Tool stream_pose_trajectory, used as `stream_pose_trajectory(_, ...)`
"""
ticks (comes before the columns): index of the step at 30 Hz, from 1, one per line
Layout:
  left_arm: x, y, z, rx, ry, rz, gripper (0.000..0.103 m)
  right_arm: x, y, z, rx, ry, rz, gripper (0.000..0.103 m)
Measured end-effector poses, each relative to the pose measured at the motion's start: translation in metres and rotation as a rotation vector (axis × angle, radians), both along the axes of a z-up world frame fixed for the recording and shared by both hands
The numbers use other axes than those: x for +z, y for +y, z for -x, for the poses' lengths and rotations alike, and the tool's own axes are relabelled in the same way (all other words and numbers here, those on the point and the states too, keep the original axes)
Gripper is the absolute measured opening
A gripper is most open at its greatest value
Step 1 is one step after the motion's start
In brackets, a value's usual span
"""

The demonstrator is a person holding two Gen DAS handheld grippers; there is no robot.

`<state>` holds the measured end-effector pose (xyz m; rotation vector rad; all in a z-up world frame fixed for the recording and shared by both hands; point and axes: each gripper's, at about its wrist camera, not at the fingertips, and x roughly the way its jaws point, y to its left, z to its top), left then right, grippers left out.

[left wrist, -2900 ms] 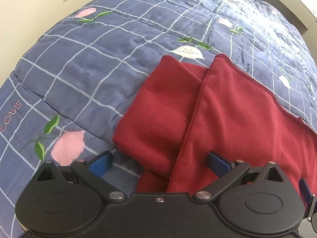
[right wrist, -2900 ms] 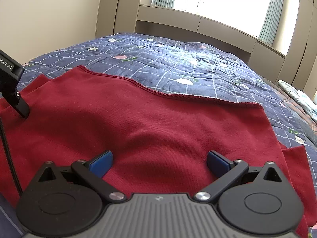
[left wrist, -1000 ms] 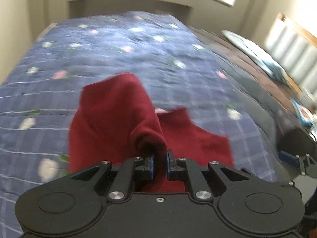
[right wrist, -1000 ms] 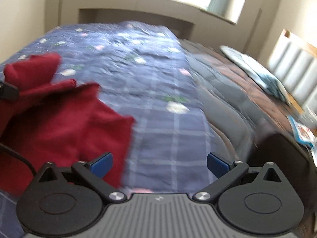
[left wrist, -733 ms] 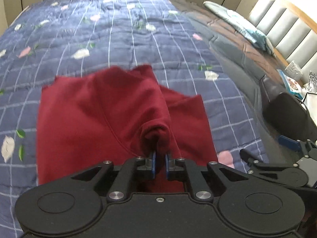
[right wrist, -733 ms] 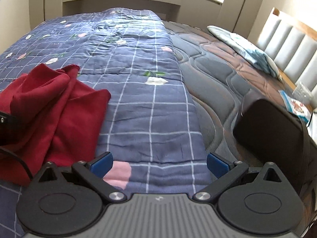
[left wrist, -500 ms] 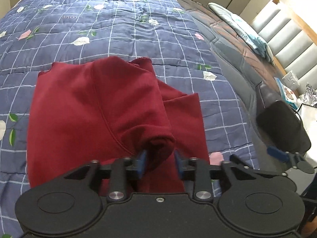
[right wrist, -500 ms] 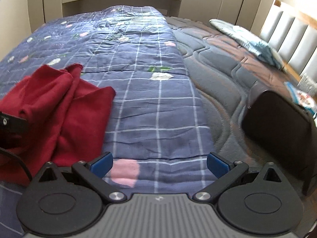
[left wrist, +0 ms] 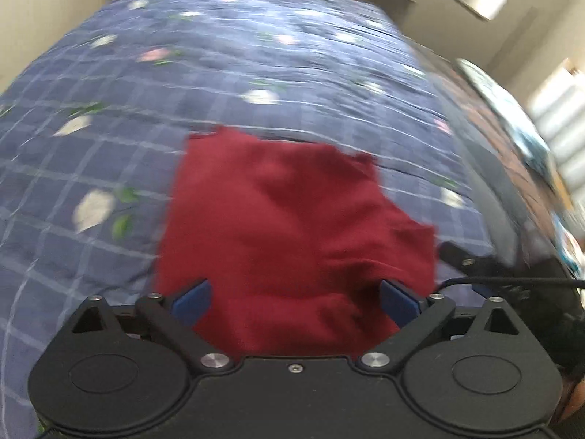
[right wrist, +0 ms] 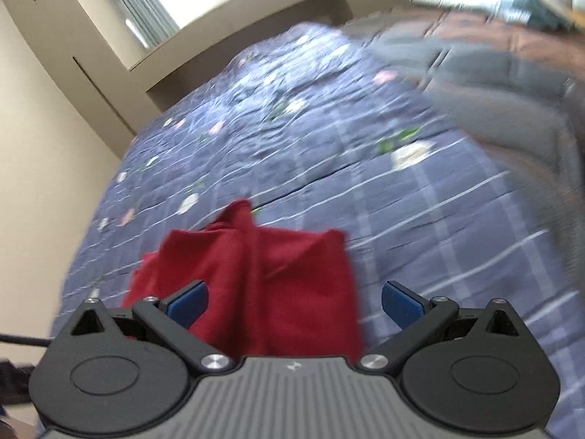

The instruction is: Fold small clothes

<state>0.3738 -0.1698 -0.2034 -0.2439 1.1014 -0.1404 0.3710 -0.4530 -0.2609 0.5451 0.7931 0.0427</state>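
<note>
Left wrist view: the left claw point(left wrist: 294, 301) points steeply down at a dark red garment point(left wrist: 289, 226) that lies folded in a rough block on a navy checked quilt point(left wrist: 120, 109) printed with pink and white flowers and green leaves. Its jaws have just been opening and now stand wide apart, the blue pads point(left wrist: 192, 300) clear of the cloth on either side; the garment lies between and below them, with a raised crease of red fabric near the right-hand pad, and nothing is pinched. The quilt covers a bed point(left wrist: 486, 139) whose bare brown and grey mattress shows along the right side. At the right edge of the garment a black piece of the other tool and a black cable point(left wrist: 512, 281) reach in over the quilt. The whole picture is smeared by motion, so finer details of the fabric cannot be made out.

Right wrist view: the right claw point(right wrist: 294, 301) is spread wide too, holding nothing. The red garment point(right wrist: 256, 285) lies on the quilt point(right wrist: 420, 219) ahead of it, mostly towards the left pad point(right wrist: 188, 303), with a loose point of cloth sticking up at the far edge. The right pad hangs over bare quilt. Beyond the bed are a cream wall point(right wrist: 44, 168) and a bright window with a curtain point(right wrist: 135, 11). This picture is blurred as well.
</note>
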Motion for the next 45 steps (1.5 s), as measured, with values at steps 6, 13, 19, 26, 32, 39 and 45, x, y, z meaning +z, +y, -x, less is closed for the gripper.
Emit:
stream_pose_trajectory(6, -0.02, 0.049, -0.006, 0.218, 0.08, -0.105, 0.101, 0.002, 0.025, -0.021, 0.113, 0.033, -0.049, 0.103)
stream_pose_trajectory(13, -0.053, 0.087, -0.017, 0.338, 0.217, -0.129, 0.102, -0.004, 0.034, -0.025, 0.124, 0.074, -0.073, 0.085)
stream_pose_trajectory(19, -0.059, 0.086, -0.017, 0.325, 0.235, -0.113, 0.102, -0.002, 0.037, -0.022, 0.126, 0.068, -0.058, 0.06)
stream_pose_trajectory(26, -0.06, 0.077, -0.017, 0.302, 0.226, -0.119, 0.102, -0.005, 0.046, -0.027, 0.163, 0.079, -0.051, 0.039)
stream_pose_trajectory(32, -0.058, 0.073, -0.017, 0.277, 0.216, -0.133, 0.102, -0.01, 0.051, -0.029, 0.163, 0.094, -0.044, 0.025)
stream_pose_trajectory(39, -0.059, 0.069, -0.019, 0.251, 0.211, -0.131, 0.102, -0.002, 0.048, -0.024, 0.16, 0.055, -0.007, 0.008)
stream_pose_trajectory(45, -0.053, 0.06, -0.024, 0.211, 0.2, -0.121, 0.102, 0.02, 0.038, -0.011, 0.126, -0.006, 0.005, 0.007)
